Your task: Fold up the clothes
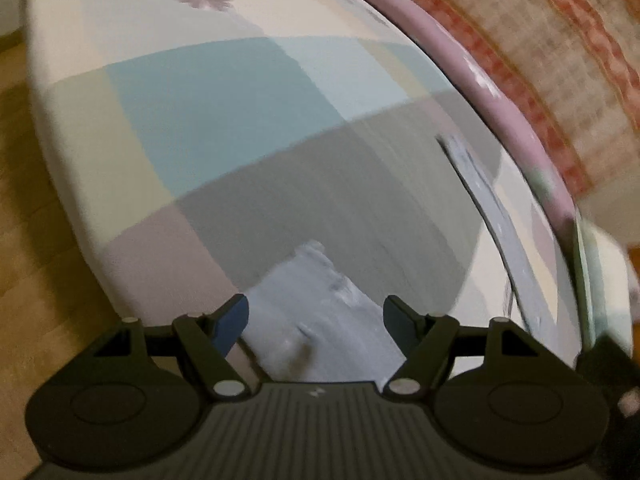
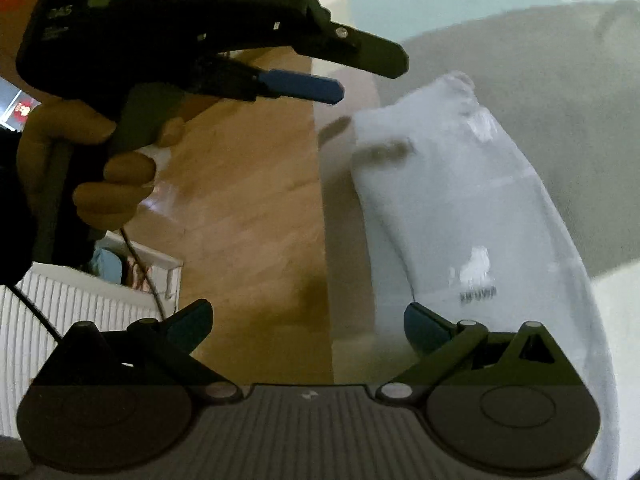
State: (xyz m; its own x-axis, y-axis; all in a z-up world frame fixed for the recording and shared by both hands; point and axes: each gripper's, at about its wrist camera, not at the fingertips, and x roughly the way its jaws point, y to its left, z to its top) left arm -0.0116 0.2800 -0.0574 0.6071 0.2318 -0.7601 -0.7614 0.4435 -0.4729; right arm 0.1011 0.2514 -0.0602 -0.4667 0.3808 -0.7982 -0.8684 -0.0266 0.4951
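While your left tongs [image 1: 316, 320] stand spread wide with nothing between the pads, a corner of the pale grey-blue garment [image 1: 320, 304] lies just ahead of and below them, resting on the patchwork bed cover [image 1: 208, 104]; blur hides whether either fingertip touches the cloth. Your right tongs [image 2: 308, 326] are likewise spread wide and hold nothing. Their left fingertip hangs over the wooden floor [image 2: 248, 208], and their right fingertip sits at the edge of the same garment [image 2: 460, 208], which looks white from the right wrist view and carries a small printed logo with dark lettering; contact there cannot be judged.

Further out in the right wrist view, your left hand [image 2: 92, 168] grips the black handle of the left tongs [image 2: 372, 74], whose two fingers point toward the garment's upper end without reaching it.

One garment shows, spread along the bed near its edge, with a long strip of it [image 1: 480, 200] running beside the bed's pink border [image 1: 472, 64]. Beyond that border lies a beige blanket with red patterned bands [image 1: 540, 72]. Below your left hand stands one white ribbed bin [image 2: 80, 304]; its contents are too unclear to name.
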